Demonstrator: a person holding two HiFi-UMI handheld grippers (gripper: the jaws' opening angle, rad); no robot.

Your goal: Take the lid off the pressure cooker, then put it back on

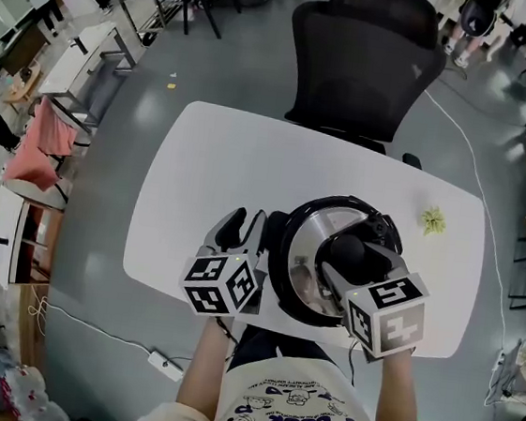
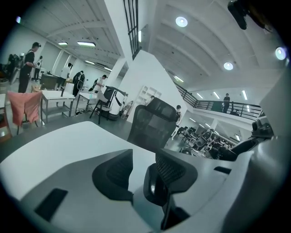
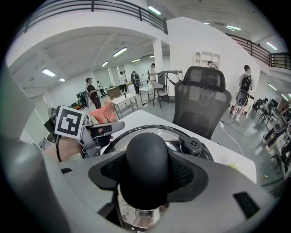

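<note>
My right gripper [image 3: 148, 177] has its jaws closed on the black knob [image 3: 146, 157] at the middle of the lid [image 1: 309, 240], one pad pressed to each side of it. The lid sits on the pressure cooker [image 1: 276, 265], its bright metal spreading out below and ahead of these jaws. A small black valve [image 3: 193, 145] stands on the lid just beyond the right jaw. My left gripper [image 2: 141, 173] is at the cooker's left side with its jaws partly apart. The cooker's black side handle [image 2: 154, 187] stands between them, up against the right jaw. Bare worktop [image 2: 68, 141] shows in the gap between the handle and the left jaw, so they do not clamp it. Ahead of both pairs of jaws, past the worktop's far edge, stands a black office chair [image 1: 365, 56]. A small yellow-green scrap [image 1: 433, 220] lies on the worktop well off to the right of my right jaws
</note>
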